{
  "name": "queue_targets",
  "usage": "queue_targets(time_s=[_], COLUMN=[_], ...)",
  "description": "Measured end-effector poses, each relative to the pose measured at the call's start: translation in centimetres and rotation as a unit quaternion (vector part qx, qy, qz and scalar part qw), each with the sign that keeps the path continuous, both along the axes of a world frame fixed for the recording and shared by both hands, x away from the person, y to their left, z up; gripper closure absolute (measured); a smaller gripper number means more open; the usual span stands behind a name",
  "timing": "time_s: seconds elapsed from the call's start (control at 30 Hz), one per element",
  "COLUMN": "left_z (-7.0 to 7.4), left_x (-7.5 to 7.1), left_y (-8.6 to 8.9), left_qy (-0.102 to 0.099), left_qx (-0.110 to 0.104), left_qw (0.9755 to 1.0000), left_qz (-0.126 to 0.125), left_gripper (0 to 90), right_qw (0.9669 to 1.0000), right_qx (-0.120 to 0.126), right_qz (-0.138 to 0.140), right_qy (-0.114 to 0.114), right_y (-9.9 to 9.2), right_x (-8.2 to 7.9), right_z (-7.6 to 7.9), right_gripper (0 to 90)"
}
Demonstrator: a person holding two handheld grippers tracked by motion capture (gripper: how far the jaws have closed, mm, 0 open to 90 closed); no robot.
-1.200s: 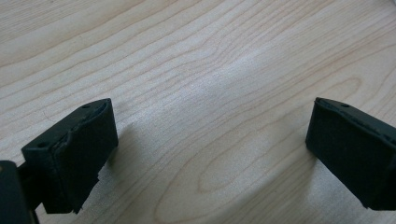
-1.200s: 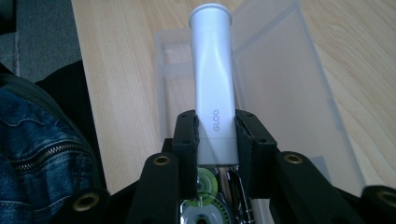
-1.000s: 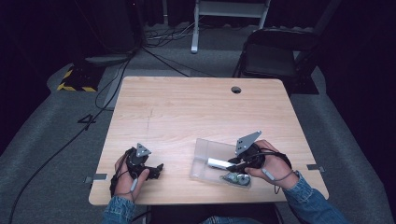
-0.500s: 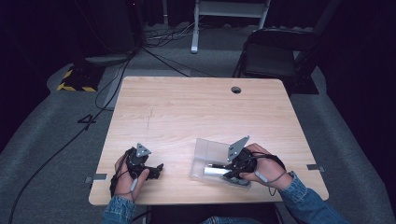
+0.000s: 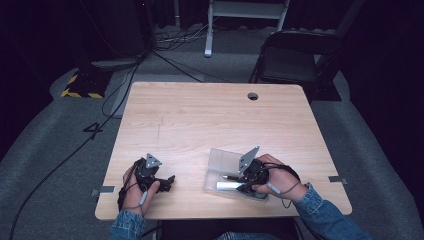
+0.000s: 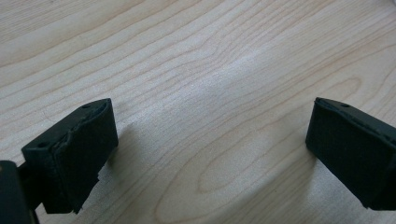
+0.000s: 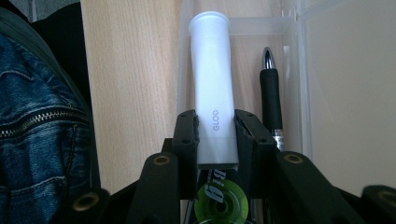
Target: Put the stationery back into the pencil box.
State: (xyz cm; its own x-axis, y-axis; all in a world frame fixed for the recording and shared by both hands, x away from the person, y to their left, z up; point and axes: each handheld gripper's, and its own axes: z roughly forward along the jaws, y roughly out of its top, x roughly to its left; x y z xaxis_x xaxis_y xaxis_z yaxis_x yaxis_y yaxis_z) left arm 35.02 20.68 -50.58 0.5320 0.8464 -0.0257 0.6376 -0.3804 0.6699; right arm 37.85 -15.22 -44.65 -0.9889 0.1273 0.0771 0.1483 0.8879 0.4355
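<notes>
White glue stick [image 7: 212, 74] was pinched by the right gripper [image 7: 215, 135] inside the clear organizer tray [image 7: 299, 70]; lowering level suited. Left gripper [image 6: 210, 144] stood spread.

Pale wood-grained tabletop [image 5: 200, 120], light tan with darker wavy grain lines. White plastic glue stick tube [image 7: 212, 79] marked with grey "GLOO" lettering. Black-gripped pen with shiny silver tip [image 7: 270, 93]. Clear, faintly frosted plastic organiser box [image 5: 222, 162]. Bright green round cap with black lettering [image 7: 222, 203]. Matte black right gripper [image 7: 215, 135] with brass-coloured screws; matte black left gripper [image 6: 210, 149]. Blue denim sleeve [image 7: 42, 135] with metal zip. Yellow-and-black striped block [image 5: 80, 86] on grey carpet [image 5: 55, 150].
</notes>
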Motion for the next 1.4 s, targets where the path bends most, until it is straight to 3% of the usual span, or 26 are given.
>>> queue_targets(time_s=[0.7,1.07,1.23,1.33,1.4], left_z=[0.0,0.0,0.0,0.0,0.0], left_x=[0.0,0.0,0.0,0.0,0.0], left_y=[0.0,0.0,0.0,0.0,0.0], left_qy=[0.000,0.000,0.000,0.000,0.000], left_qx=[0.000,0.000,0.000,0.000,0.000], left_qw=[1.0000,1.0000,1.0000,1.0000,1.0000], left_qz=[0.000,0.000,0.000,0.000,0.000], left_gripper=[2.6,2.6,2.6,2.6,2.6], right_qw=[0.9993,0.9981,0.9967,0.9969,0.9975], right_qx=[0.013,0.040,0.056,0.052,0.047], right_qz=[-0.018,-0.044,-0.055,-0.056,-0.052], right_qy=[-0.030,-0.017,-0.023,-0.016,-0.012], right_y=[-0.2,-0.6,-1.1,-1.2,-1.1], right_x=[1.0,0.9,0.7,0.7,0.6], right_z=[-1.3,-0.5,0.6,0.6,0.4], right_gripper=[69.1,61.2,71.4,80.2,81.6])
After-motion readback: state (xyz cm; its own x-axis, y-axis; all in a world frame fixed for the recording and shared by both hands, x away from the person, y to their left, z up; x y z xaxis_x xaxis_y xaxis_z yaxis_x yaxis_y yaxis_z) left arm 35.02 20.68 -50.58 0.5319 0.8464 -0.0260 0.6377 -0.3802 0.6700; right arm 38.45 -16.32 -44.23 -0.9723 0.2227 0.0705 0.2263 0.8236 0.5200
